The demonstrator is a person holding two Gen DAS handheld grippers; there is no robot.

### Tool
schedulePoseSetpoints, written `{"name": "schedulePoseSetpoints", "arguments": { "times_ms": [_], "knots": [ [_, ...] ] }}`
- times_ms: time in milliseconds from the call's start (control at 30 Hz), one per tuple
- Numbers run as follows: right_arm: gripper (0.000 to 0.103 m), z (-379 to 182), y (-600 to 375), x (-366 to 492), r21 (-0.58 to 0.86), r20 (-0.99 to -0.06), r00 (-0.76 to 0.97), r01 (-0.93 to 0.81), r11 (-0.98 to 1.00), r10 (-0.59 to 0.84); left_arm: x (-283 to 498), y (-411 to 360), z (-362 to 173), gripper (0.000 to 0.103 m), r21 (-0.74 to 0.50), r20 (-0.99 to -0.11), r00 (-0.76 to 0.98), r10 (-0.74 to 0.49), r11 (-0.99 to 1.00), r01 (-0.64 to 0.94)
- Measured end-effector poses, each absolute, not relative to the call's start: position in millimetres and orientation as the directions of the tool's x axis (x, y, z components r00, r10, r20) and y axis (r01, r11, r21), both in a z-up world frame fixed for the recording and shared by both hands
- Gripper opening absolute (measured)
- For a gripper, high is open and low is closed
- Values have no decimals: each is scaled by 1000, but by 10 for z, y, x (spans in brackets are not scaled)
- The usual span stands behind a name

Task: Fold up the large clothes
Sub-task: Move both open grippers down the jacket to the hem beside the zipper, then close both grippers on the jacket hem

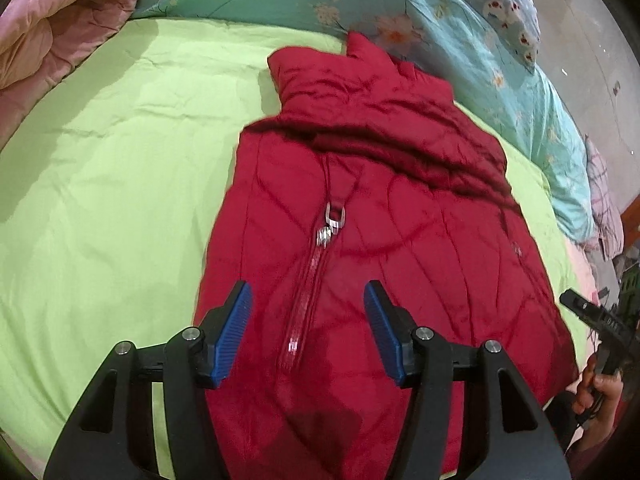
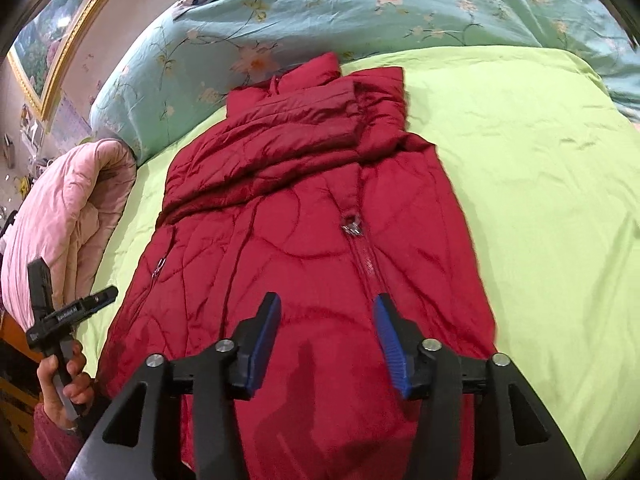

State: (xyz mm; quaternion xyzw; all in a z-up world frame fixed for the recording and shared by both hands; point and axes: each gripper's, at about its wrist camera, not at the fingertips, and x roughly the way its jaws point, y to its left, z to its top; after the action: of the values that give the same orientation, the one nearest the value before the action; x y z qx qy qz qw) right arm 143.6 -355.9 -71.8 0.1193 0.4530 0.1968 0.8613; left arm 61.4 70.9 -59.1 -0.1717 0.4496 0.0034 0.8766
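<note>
Red jacket [image 1: 380,240] flat on green sheet [image 1: 120,200]

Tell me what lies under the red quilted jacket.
The red quilted jacket lies on a lime green bedsheet, which shows all around it. Whatever is directly beneath the jacket is covered.

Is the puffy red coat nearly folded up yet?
Partly. The quilted red zip-up coat lies flat on the lime green bedsheet, with its sleeves apparently folded across the chest. Right now the left tool and right tool are open above its bottom half, gripping nothing. The bottom half isn't folded up to the collar yet.
</note>
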Motion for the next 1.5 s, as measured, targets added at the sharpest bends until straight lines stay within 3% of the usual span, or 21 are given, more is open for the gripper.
{"name": "schedulePoseSetpoints", "arguments": {
  "times_ms": [933, 1233, 1500],
  "knots": [
    [64, -859, -4363, 890, 406, -758, 535, -58, 912, 372, 2, 887, -735, 72, -319, -815, 563, -139, 918, -235],
    [64, -951, -4352, 829, 422, -772, 505, -48, 905, 387, -125, 961, -926, 72, -403, -809, 548, -212, 879, -256],
    [64, -1033, -4363, 823, 449, -776, 482, -32, 893, 407, -146, 753, -1056, 72, -390, -824, 518, -231, 893, -223]
  ]
}}
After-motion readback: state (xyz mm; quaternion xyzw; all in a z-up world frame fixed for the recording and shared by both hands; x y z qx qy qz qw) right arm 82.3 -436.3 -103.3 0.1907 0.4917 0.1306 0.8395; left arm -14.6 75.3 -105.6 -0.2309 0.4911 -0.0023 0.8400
